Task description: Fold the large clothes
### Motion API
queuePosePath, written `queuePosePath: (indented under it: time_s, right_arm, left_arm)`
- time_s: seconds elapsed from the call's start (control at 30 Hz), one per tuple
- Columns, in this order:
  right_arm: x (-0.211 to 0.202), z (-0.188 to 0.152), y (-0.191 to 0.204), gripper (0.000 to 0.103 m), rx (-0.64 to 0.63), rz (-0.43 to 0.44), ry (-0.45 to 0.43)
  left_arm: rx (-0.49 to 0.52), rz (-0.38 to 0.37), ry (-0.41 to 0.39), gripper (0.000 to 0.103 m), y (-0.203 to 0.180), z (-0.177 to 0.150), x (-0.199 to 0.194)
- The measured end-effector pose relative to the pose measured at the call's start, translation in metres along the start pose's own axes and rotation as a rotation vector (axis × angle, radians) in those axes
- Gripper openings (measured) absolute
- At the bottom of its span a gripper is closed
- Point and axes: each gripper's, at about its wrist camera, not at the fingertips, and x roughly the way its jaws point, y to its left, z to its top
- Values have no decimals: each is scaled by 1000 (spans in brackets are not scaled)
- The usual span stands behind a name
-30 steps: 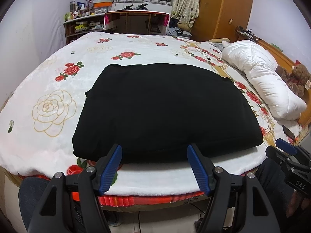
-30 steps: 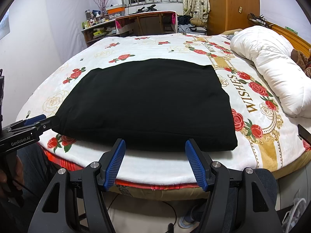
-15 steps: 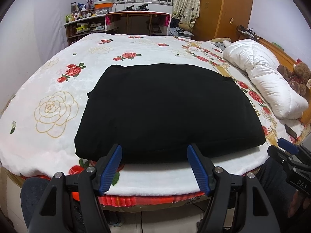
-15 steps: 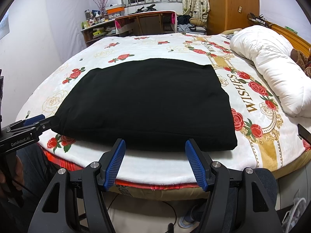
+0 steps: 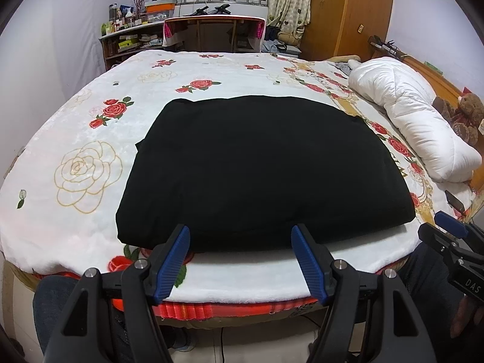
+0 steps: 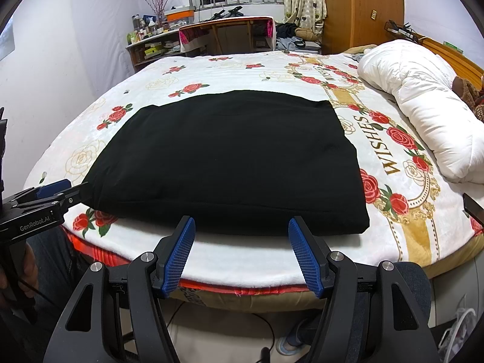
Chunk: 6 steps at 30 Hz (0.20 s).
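A black garment (image 5: 260,169) (image 6: 230,160) lies folded into a flat rectangle on the rose-patterned bed cover (image 5: 84,166) (image 6: 393,163), near the bed's front edge. My left gripper (image 5: 240,236) hovers open just in front of the garment's near edge, nothing between its blue pads. My right gripper (image 6: 241,227) is likewise open and empty before the same edge, further to the right. Each gripper shows at the side of the other's view: the right gripper (image 5: 447,227), the left gripper (image 6: 57,190).
A rolled white duvet (image 5: 414,121) and a teddy bear (image 5: 466,118) lie along the right side by the wooden headboard. A dark phone (image 5: 453,201) rests at the bed's right edge. A desk (image 5: 211,33), shelves and a wardrobe stand behind. The person's knees are under the grippers.
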Motion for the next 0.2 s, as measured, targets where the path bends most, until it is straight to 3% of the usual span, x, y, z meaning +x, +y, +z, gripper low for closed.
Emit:
queuePosePath:
  time_s: [0.2]
  right_arm:
    - [0, 0, 1, 64, 1, 0, 0]
  left_arm:
    - [-1, 0, 0, 72, 0, 0, 0]
